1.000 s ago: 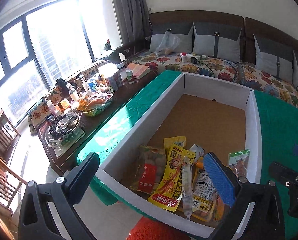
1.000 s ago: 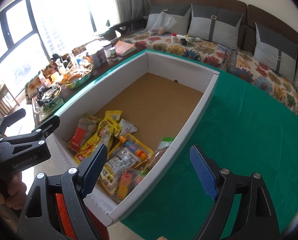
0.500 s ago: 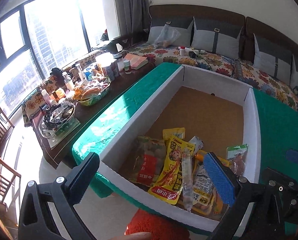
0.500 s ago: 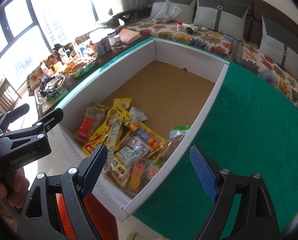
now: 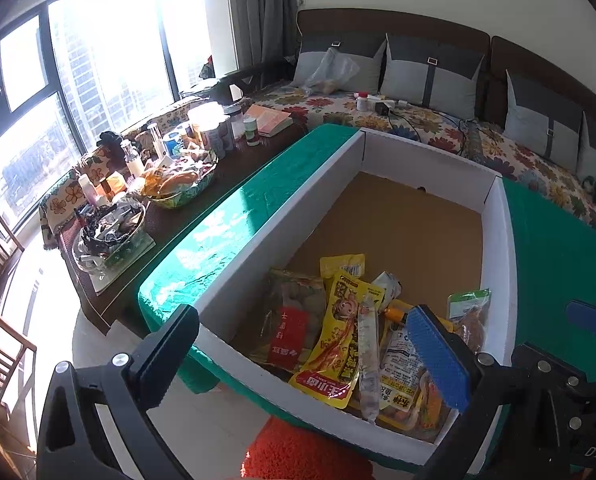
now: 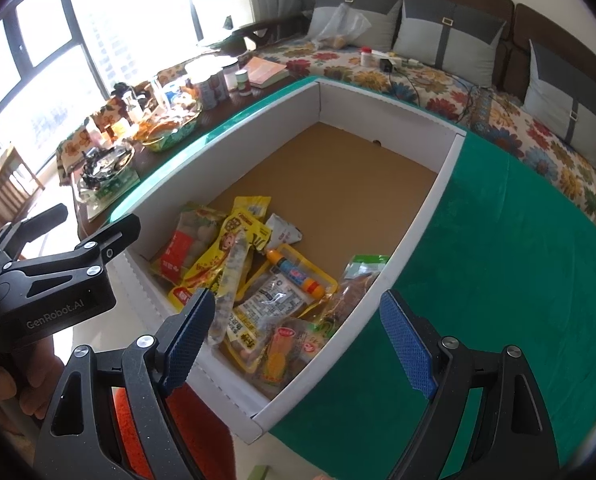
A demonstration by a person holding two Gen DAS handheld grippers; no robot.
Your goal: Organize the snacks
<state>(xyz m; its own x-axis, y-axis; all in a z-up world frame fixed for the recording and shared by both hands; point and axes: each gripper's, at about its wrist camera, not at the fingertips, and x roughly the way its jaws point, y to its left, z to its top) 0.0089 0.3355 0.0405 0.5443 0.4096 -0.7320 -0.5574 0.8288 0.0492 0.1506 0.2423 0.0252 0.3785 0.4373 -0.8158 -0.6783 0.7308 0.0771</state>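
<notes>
You are holding both grippers angled downward over the near end of a white cardboard box (image 6: pixel 414 216) sitting on a green-covered table (image 6: pixel 518 248). Your right gripper (image 6: pixel 298 340) is hanging with its blue-padded jaws spread wide and empty, straddling the box's near right wall. Your left gripper (image 5: pixel 302 356) is likewise gaping with nothing between its jaws, one black finger outside the box's left wall, the other over the snack packets (image 6: pixel 254 272). The snacks are lying heaped in the box's near end, its far brown floor bare. Your left hand (image 6: pixel 2 380) is gripping its tool's handle.
</notes>
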